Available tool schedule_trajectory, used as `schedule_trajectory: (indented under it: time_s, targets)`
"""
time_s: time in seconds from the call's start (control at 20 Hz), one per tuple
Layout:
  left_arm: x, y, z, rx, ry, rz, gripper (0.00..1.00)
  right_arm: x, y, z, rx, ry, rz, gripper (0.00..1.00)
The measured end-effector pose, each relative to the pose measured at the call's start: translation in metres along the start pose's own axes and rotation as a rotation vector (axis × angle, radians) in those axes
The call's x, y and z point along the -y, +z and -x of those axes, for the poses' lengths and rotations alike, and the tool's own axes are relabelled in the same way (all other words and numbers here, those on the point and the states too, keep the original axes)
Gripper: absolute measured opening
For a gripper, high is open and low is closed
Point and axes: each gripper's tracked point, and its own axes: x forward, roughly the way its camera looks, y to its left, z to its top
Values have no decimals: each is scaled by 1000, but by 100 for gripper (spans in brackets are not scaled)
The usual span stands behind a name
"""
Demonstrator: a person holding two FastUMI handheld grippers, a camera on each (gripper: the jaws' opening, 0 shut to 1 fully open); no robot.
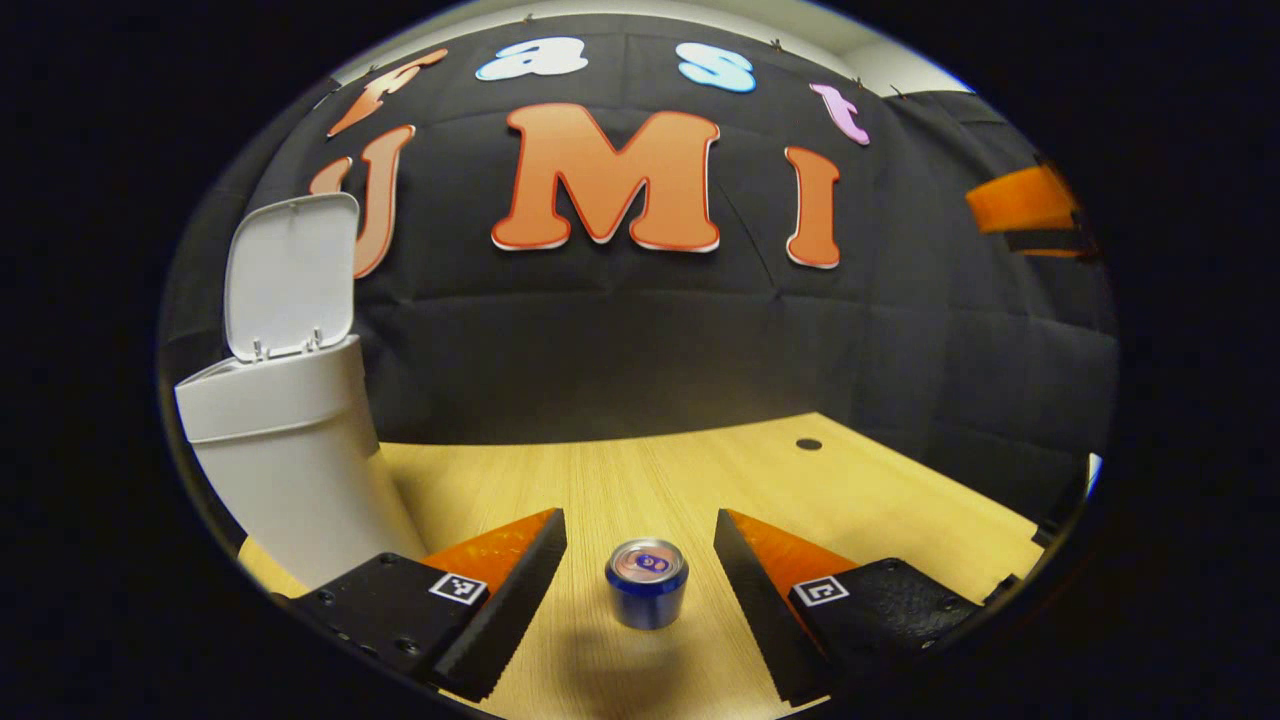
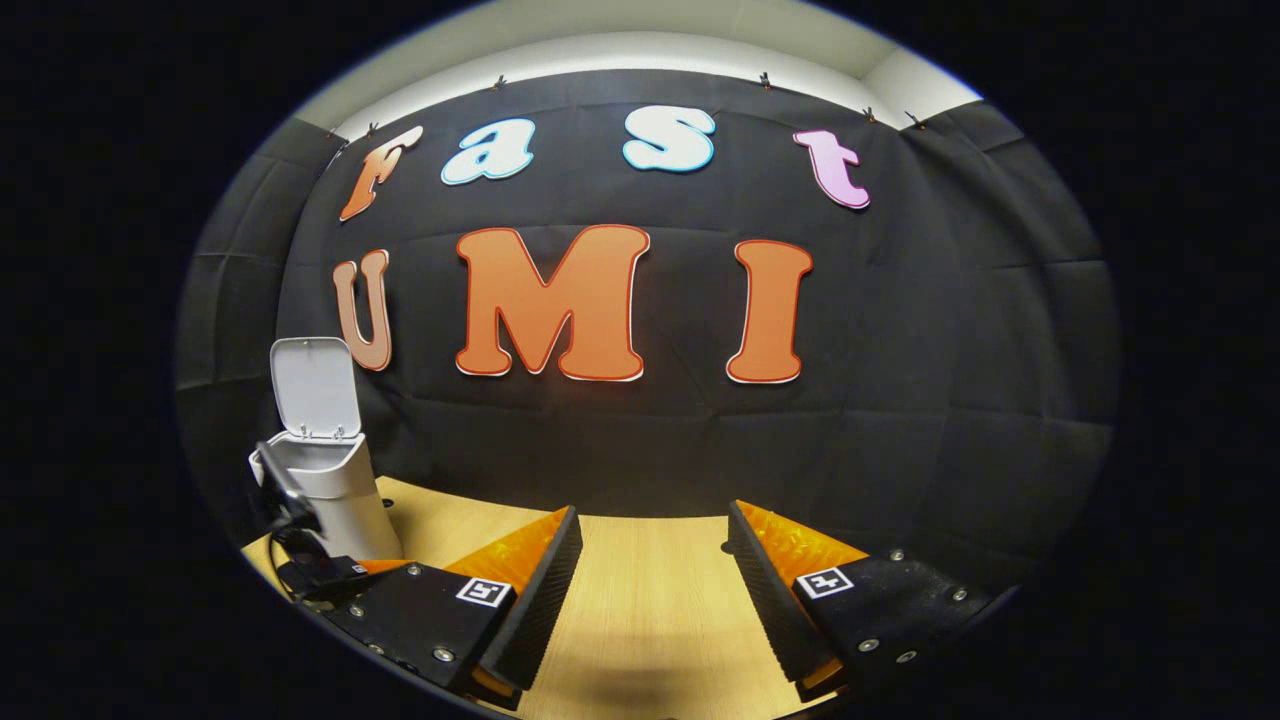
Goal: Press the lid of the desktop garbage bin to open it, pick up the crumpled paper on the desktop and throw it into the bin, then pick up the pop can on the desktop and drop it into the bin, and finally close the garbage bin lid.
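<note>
The small blue upright pop can (image 1: 646, 583) stood straight ahead between the spread fingers of the left claw (image 1: 640, 590), untouched, nearer than the spread right claw (image 2: 655, 590).

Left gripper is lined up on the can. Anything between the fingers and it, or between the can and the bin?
Nothing visible blocks either. The pop can stands upright on bare desktop between the open left gripper fingers. The bin stands to its left, lid up, with only bare wood between them.

Black quilted cloth wall (image 2: 900, 400) hanging behind a light wooden desktop (image 1: 880, 500); pale ceiling strip (image 2: 640, 45) showing above.
</note>
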Motion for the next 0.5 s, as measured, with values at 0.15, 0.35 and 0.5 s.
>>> schedule_trajectory:
  time_s: [0.15,0.35,0.5]
  targets:
    - [1,-36,-31,-85,7,-5,99,8,3,7,-6,-21,-4,88]
    - [-2,-77,-59,-184,34,18,98,18,4,12,-14,-53,-4,91]
    - [-5,-89,-70,-212,30,23,99,21,2,14,-26,-67,0,92]
